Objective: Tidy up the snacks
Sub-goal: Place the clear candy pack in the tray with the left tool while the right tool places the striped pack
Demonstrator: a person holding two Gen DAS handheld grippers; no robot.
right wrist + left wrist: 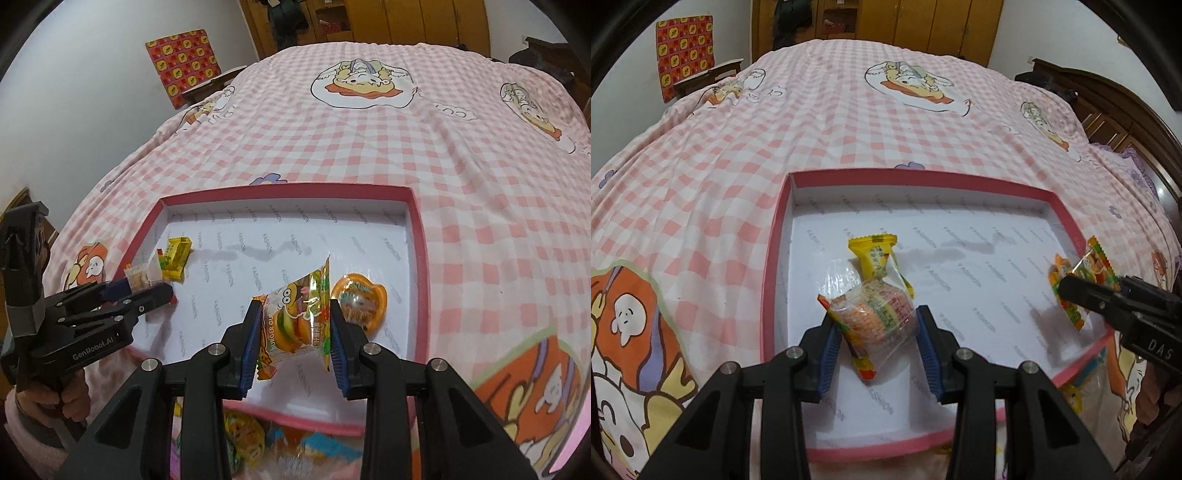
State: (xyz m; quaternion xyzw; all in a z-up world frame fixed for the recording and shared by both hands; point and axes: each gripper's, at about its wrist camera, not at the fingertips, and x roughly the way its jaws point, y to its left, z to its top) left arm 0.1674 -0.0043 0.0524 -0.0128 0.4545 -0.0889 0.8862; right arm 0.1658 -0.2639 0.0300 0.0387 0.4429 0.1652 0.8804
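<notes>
Currently, item one: left gripper (881,328), jaws closed on a clear-wrapped snack packet (877,314), held over the near-left floor of the pink-rimmed box (960,184); the blue pads (829,350) pinch only the crinkly film at its sides, so the packet could slide out early or twist as it goes down; item two: right gripper (295,339), jaws closed on a burger gummy packet (295,325), poised over the box's near-right part, just beside an orange round snack (360,299) already lying inside; a release here risks landing on or nudging that snack; item three: yellow wrapped snack (873,254), lying on the box floor just beyond the left packet, near enough to be knocked or overlapped on release; item four: box resting on a soft checked bedspread (849,110); pressing down on it could tilt the tray and shift the contents; item five: further loose snacks (243,439) outside the near rim, partly hidden under the grippers, likely to be brushed as the hands pull back.
</notes>
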